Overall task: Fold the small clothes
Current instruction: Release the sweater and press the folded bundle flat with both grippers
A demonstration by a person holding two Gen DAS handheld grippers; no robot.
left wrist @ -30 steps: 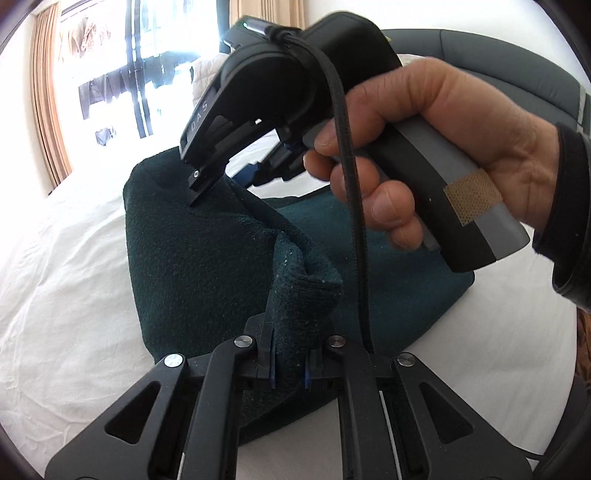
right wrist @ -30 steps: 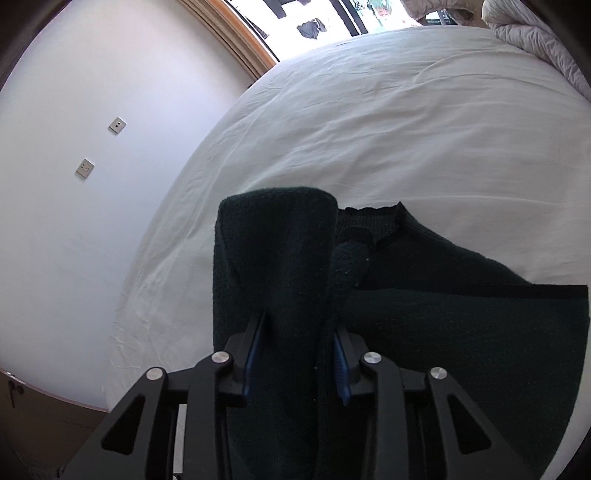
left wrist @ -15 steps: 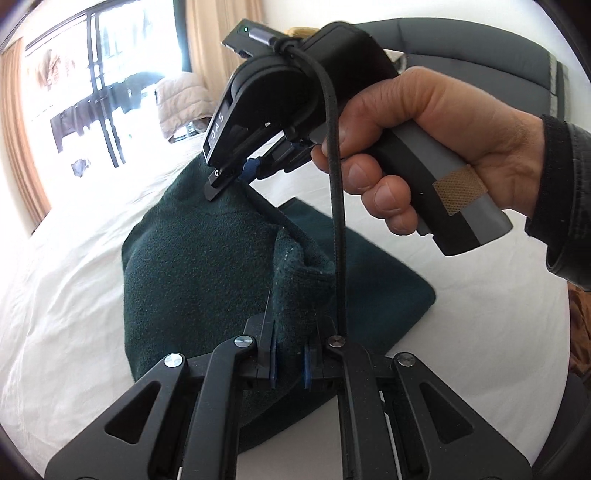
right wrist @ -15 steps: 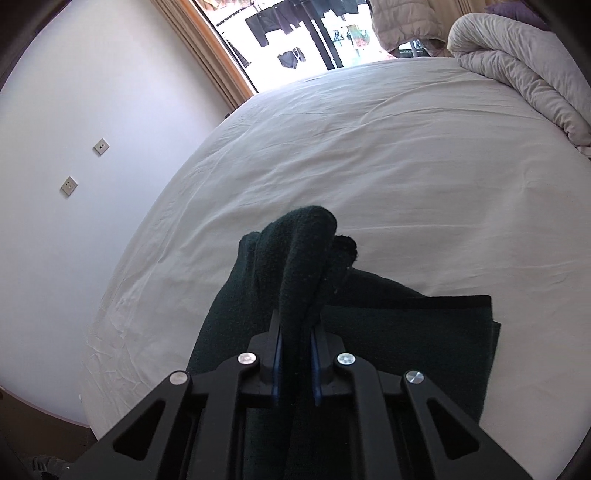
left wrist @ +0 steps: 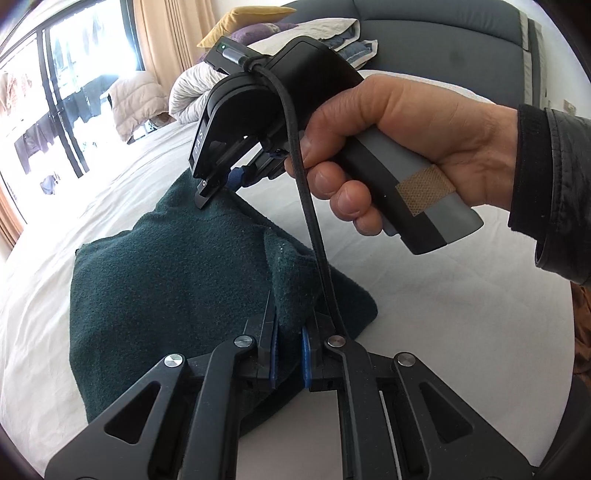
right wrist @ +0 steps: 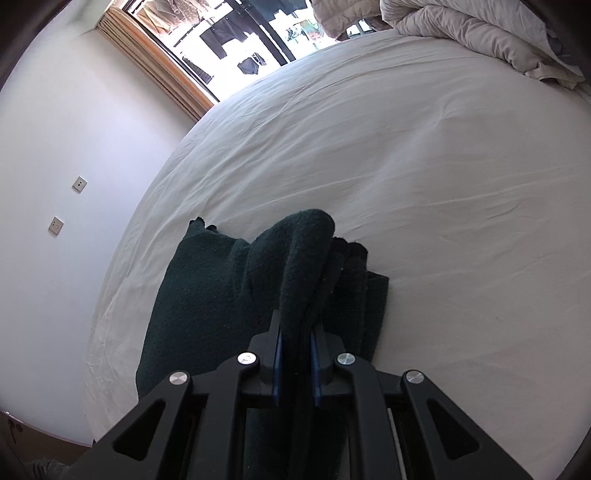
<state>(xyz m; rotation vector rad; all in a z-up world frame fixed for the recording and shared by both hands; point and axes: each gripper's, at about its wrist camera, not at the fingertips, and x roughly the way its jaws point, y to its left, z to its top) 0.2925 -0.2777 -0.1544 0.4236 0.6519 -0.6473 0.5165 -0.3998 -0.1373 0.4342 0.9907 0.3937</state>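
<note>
Fleece garment point(left wrist: 177, 266) held by two hand-held grippers over a white bed point(right wrist: 424, 155).

Soft, thick, dark green cloth, judged light and limp: it sags and bunches between holds, so edges or corners are the best places to grip. The left hand-held gripper point(left wrist: 290, 350) is closed on a raised fold of the near edge; the right hand-held gripper point(left wrist: 216, 184), carried in the right hand point(left wrist: 413, 140), is likewise clamped on the far edge, with several layers between its pads in its own view point(right wrist: 295, 354). The rest of the garment lies on the bed. A black cable point(left wrist: 306, 206) hangs across the fabric and could snag. A rumpled duvet point(right wrist: 480, 33) lies well apart; the sheet ahead is bare.
</note>
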